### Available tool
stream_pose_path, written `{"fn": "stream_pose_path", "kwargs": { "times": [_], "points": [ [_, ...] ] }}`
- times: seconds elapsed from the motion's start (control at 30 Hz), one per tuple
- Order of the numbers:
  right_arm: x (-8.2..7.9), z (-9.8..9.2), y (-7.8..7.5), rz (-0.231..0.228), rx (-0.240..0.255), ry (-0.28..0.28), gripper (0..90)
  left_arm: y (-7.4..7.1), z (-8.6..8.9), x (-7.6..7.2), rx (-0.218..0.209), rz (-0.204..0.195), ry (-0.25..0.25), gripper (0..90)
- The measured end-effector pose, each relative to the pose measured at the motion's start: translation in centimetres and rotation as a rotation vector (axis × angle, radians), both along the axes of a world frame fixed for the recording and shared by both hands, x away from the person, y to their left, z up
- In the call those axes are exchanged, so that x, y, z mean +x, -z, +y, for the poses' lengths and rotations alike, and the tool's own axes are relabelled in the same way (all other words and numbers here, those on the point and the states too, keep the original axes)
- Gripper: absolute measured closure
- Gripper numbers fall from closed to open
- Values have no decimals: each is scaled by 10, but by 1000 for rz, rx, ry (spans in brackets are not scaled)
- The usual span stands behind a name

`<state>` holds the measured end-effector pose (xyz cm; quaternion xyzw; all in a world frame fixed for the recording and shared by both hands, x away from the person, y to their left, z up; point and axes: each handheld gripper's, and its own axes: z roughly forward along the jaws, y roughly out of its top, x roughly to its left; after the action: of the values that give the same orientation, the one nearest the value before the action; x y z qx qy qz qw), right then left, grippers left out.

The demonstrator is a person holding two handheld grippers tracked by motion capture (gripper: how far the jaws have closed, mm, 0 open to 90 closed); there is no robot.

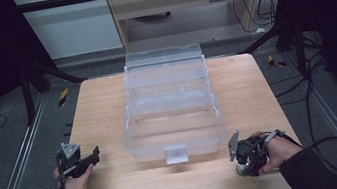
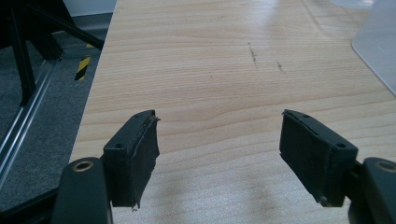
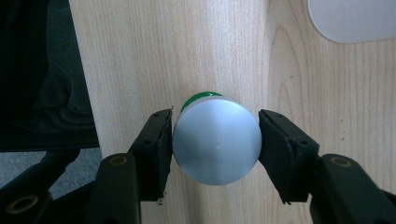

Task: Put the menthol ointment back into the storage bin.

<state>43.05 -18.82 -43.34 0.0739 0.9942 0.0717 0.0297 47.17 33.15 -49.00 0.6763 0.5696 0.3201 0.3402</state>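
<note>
In the right gripper view my right gripper is shut on a round container with a flat silver top and a green body showing behind the top. It is seen end-on above the wood. From the high view that gripper is at the table's front right, just right of the clear box. My left gripper rests at the front left. Its jaws stand wide open over bare wood with nothing between them.
A clear plastic tiered box stands open in the middle of the wooden table, its latch facing me. Its corner shows in the left gripper view and the right gripper view. Dark floor and metal rails surround the table.
</note>
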Motion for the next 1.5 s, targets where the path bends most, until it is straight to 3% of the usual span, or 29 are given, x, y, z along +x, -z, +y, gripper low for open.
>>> {"fn": "stream_pose_path", "kwargs": {
  "times": [0.63, 1.1, 1.5],
  "points": [
    [2, 3, -2, 11, -19, 31, 502, 0, -1, 0, 4, 4, 5, 275],
    [5, -8, -29, -6, 27, 109, 502, 0, -2, 0, 7, 5, 7, 275],
    [8, -13, -61, -29, 64, 134, 502, 0, -2, 0, 7, 5, 8, 274]
  ]
}}
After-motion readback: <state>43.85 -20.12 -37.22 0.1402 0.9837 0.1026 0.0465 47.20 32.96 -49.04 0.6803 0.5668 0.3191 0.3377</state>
